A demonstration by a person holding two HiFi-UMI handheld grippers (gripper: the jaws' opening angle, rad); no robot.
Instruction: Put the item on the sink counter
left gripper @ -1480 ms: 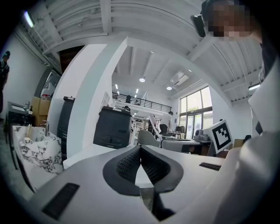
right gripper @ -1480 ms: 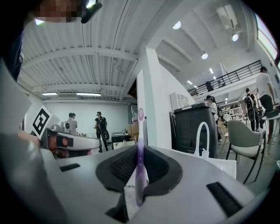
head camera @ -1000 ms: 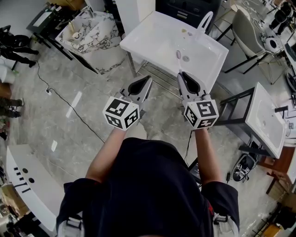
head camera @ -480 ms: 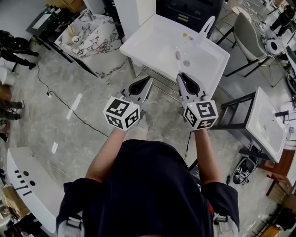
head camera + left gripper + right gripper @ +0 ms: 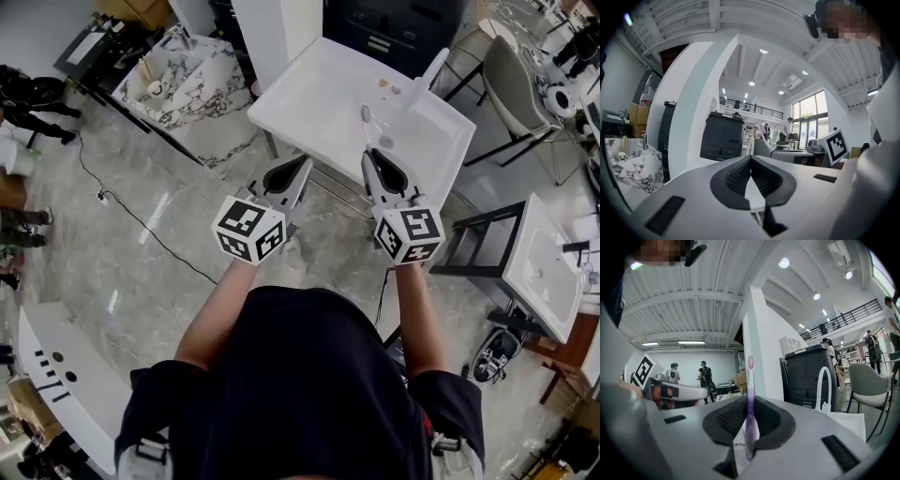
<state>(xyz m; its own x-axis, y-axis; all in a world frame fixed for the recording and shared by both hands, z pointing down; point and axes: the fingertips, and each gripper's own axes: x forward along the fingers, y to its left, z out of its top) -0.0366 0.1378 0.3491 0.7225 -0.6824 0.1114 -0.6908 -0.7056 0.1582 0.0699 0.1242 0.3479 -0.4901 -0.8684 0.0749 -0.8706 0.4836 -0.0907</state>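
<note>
The right gripper (image 5: 749, 401) pinched a purple toothbrush (image 5: 750, 376), its head jutting beyond it over the white worktop (image 5: 309, 94); the left gripper (image 5: 751, 161) sat closed, empty.

Both bare forearms reach forward. The left gripper (image 5: 303, 159) points to 1 o'clock, jaws together, seemingly on nothing. The right gripper (image 5: 367, 153) points to 11 o'clock, jaws clamped on a toothbrush (image 5: 749, 399).

Counter, left part: sink counter (image 5: 300, 98) bare; open to approach from the front edge.
Back edge: faucet (image 5: 433, 64) upright, two small items (image 5: 388, 86) just beside it.
Back left corner: white column (image 5: 272, 28) stands near.
</note>
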